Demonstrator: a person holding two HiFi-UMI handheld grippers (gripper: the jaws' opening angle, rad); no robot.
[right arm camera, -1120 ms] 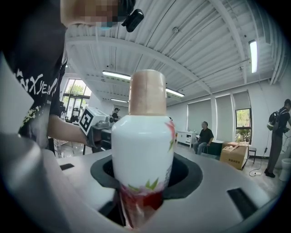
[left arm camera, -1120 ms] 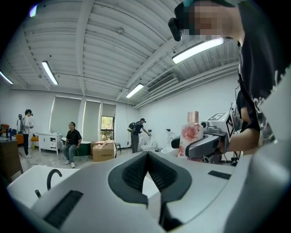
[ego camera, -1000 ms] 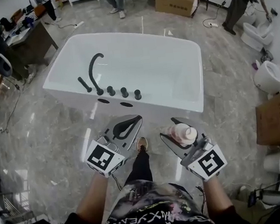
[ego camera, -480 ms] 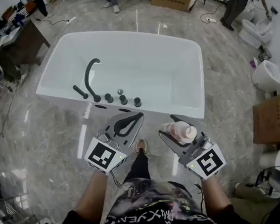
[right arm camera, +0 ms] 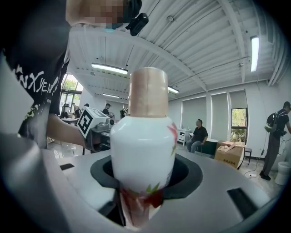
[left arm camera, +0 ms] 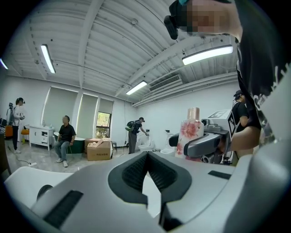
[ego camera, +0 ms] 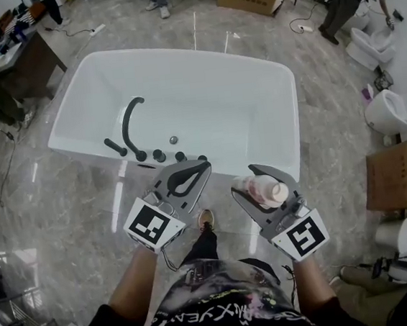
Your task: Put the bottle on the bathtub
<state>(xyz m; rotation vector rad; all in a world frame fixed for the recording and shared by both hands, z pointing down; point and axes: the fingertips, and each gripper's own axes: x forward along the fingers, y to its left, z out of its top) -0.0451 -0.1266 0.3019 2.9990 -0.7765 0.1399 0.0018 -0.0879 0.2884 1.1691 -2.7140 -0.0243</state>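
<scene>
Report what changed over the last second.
The person stepped closer to the bathtub: both claws, earlier over the floor short of it, now reach its near rim in the head view. Nothing was taken hold of or let go. The right claw still grips the bottle; the left claw stays shut and empty.

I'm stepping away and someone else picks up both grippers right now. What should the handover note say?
Left gripper: fingers together, holding nothing.
Right gripper: shut on the bottle, a white one with a flower print and a tan cap.
The bathtub is straight ahead. Both grippers are at its near edge, with the tap on that rim to the left.
Done: the bottle is picked up and carried to the tub.
Left: set the bottle on the bathtub and let go.
</scene>
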